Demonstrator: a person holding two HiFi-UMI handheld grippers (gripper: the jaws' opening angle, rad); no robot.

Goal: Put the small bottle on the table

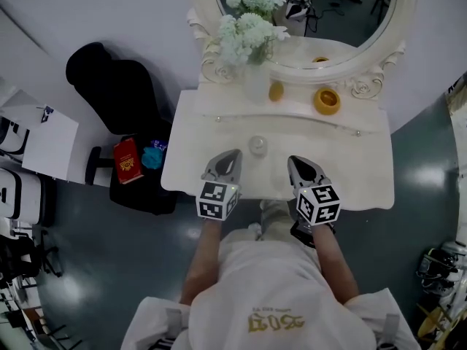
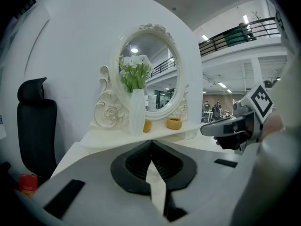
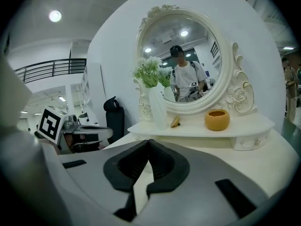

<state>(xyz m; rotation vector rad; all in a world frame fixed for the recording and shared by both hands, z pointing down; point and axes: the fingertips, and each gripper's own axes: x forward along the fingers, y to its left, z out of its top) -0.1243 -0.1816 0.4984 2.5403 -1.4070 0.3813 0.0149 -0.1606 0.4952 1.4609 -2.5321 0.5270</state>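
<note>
Judging by the white dressing table (image 1: 350, 166), looks nearly finished: stay clear of the flower vase (image 1: 255, 79) at the back and pull away low and straight, brushing nothing. Hold the left gripper (image 1: 229, 157) as it is, clenched tip to tip on nothing, poised over the table's front edge. Likewise the right gripper (image 1: 299, 163), pressed together and empty, a little apart alongside. Leave the small bottle (image 1: 257, 146) where it stands on the tabletop, between the two sets of tips and slightly ahead, touched by neither.
</note>
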